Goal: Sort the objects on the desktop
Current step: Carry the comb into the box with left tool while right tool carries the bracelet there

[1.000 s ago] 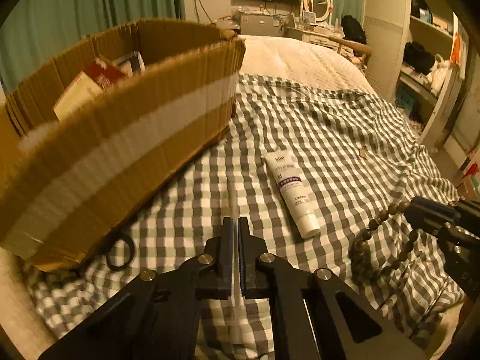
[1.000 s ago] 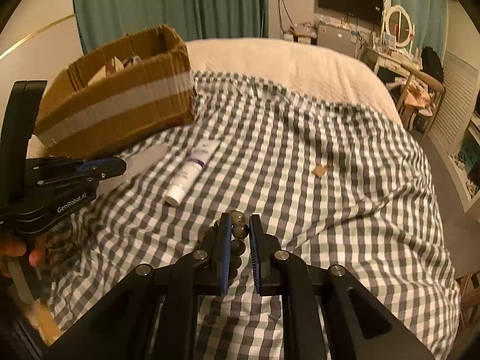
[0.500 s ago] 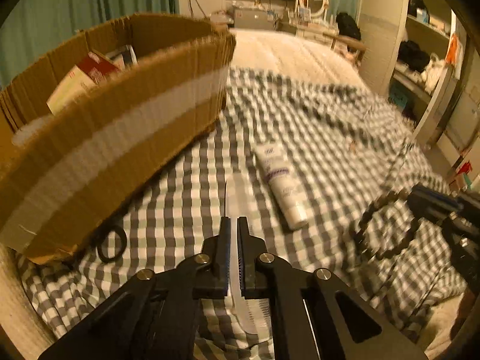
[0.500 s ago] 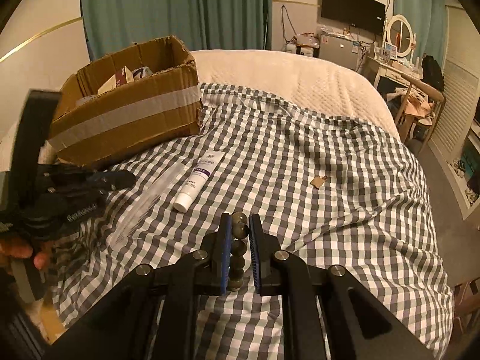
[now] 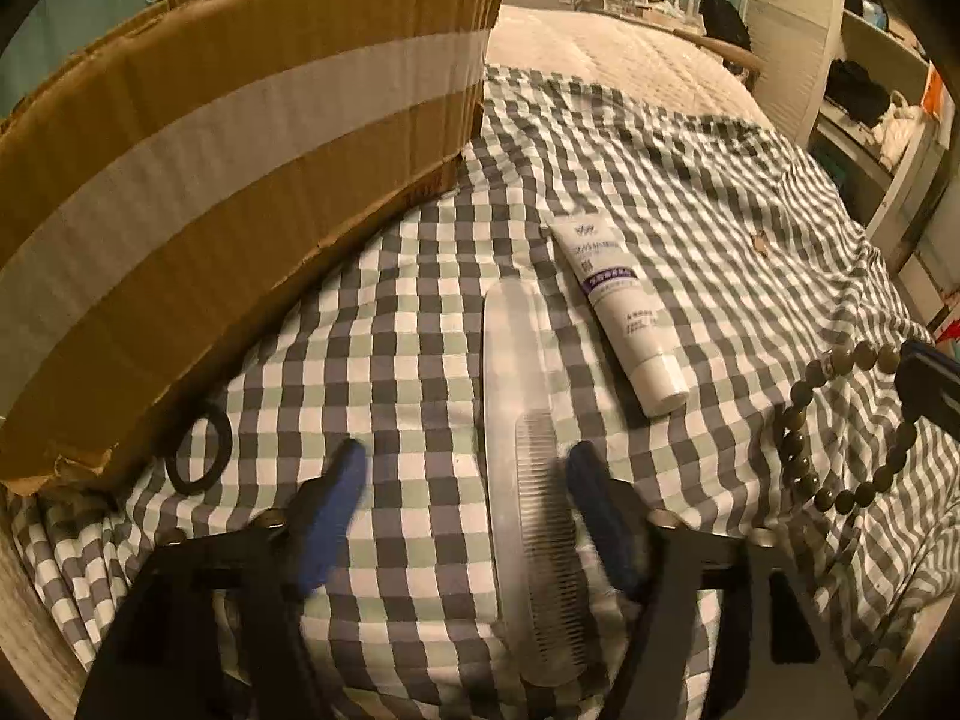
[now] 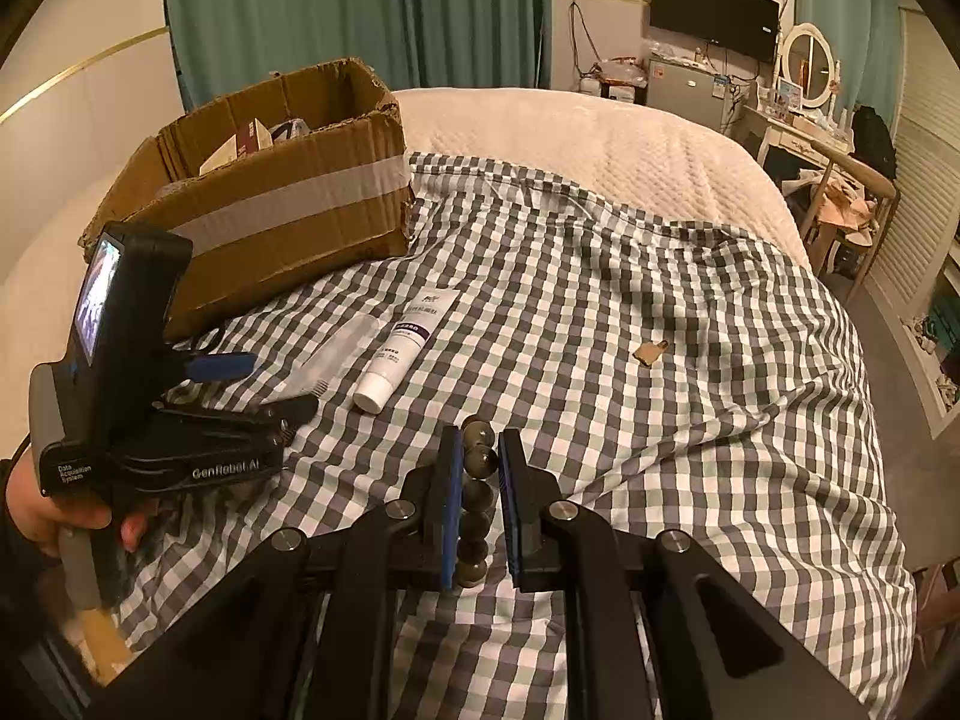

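Your left claw [image 5: 465,471] gapes apart over the clear comb [image 5: 528,456] on the bed [image 6: 600,312]; your right claw [image 6: 480,468] stands clamped on the bead bracelet [image 6: 477,462].

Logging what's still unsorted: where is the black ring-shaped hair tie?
Left wrist view, lower left: the black hair tie lies on the checked cloth against the cardboard box.

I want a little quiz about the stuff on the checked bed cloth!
1. True or false: the right gripper is shut on the string of dark round beads.
2. What lies between the left gripper's open fingers: A) clear plastic comb, B) white squeeze tube, C) black hair ring?
3. Fill in: the taped brown ______ box stands left of the comb.

Key: 1 true; 2 A; 3 cardboard.
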The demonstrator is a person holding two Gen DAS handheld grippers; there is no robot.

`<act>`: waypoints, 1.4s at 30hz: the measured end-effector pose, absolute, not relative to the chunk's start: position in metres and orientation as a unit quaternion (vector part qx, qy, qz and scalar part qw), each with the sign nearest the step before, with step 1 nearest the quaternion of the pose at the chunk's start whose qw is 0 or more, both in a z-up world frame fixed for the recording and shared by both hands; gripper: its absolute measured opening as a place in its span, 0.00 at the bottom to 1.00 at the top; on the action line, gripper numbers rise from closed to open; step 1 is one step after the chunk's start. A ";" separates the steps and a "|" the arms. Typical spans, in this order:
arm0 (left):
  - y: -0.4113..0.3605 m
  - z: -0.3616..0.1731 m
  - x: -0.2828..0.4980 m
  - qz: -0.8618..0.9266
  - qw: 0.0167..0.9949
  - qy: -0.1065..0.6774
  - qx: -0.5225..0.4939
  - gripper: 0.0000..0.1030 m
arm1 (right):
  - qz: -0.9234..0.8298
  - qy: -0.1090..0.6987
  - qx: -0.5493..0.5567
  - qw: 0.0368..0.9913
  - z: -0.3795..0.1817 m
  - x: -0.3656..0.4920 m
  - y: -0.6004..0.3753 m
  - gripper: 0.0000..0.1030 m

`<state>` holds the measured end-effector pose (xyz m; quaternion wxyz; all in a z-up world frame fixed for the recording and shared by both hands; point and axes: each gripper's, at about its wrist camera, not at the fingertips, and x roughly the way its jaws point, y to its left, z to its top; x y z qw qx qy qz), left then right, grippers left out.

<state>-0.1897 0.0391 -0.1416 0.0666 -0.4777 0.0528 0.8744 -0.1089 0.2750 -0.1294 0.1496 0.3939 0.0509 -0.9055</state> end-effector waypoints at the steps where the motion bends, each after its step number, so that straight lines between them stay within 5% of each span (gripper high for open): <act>1: 0.040 -0.143 -0.189 0.874 0.067 0.057 -0.478 0.73 | -0.905 0.052 0.394 0.150 -0.129 -0.109 0.275 0.11; 4: 0.044 -0.147 -0.188 0.871 0.067 0.075 -0.480 0.75 | -0.905 0.053 0.393 0.151 -0.129 -0.108 0.274 0.11; 6: 0.042 -0.151 -0.189 0.870 0.070 0.067 -0.483 0.66 | -0.904 0.053 0.395 0.152 -0.130 -0.108 0.273 0.11; 7: 0.040 -0.150 -0.189 0.871 0.077 0.056 -0.482 0.32 | -0.904 0.054 0.397 0.152 -0.131 -0.109 0.273 0.11; 8: 0.040 -0.148 -0.188 0.872 0.076 0.055 -0.481 0.25 | -0.904 0.055 0.396 0.150 -0.131 -0.108 0.272 0.11; 26: 0.045 -0.030 -0.165 0.929 0.046 0.075 -0.359 0.25 | -0.931 0.058 0.307 0.189 -0.058 -0.094 0.259 0.11; 42: -0.061 0.050 -0.220 0.957 -0.041 0.028 -0.286 0.25 | -0.927 0.088 0.254 0.263 0.044 -0.187 0.144 0.11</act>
